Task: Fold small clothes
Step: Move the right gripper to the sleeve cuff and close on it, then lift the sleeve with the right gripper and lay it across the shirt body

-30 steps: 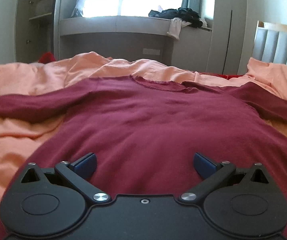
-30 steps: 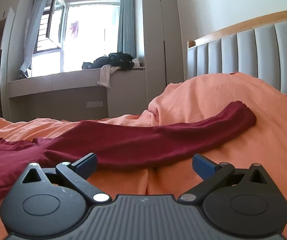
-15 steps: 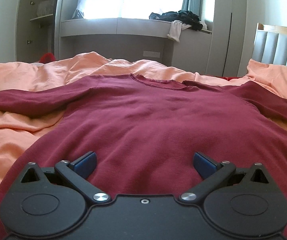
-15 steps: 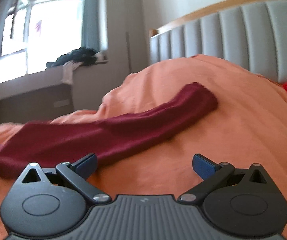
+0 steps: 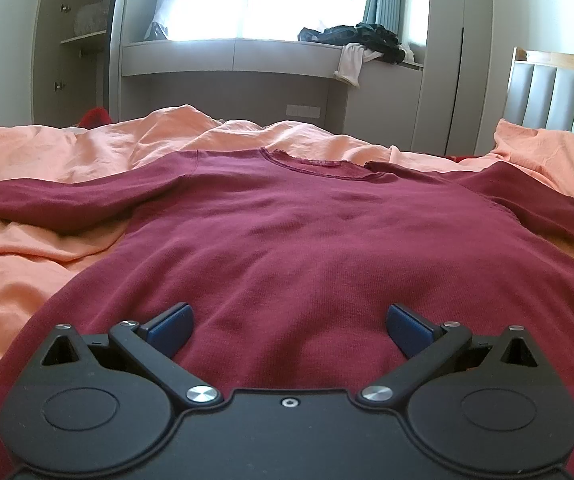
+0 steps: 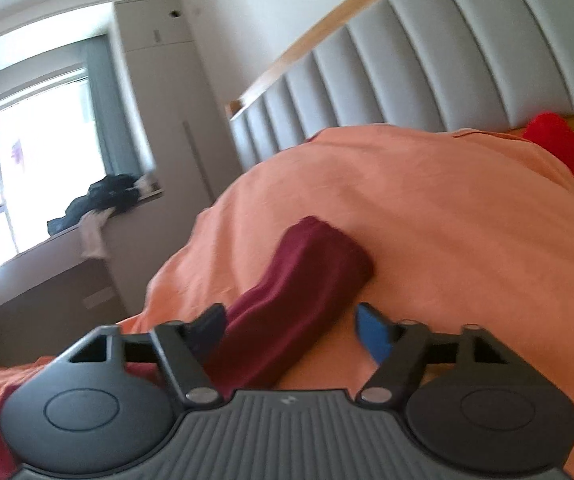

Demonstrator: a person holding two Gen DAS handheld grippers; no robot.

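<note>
Maroon shirt (image 5: 307, 240) flat on orange bedsheet (image 5: 27, 264); left gripper (image 5: 289, 326) spread above hem, right gripper (image 6: 287, 330) spread astride sleeve (image 6: 307, 280) near headboard (image 6: 427, 60).

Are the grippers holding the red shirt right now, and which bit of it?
Nothing is held. The left gripper is open over the shirt near its hem. The right gripper is open around the sleeve, not yet pinching it.

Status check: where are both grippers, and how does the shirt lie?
Left gripper open, over the maroon shirt hem. Right gripper open, straddling the sleeve near its cuff. Shirt flat on the orange bedsheet, unfolded. Nothing in the way.
</note>
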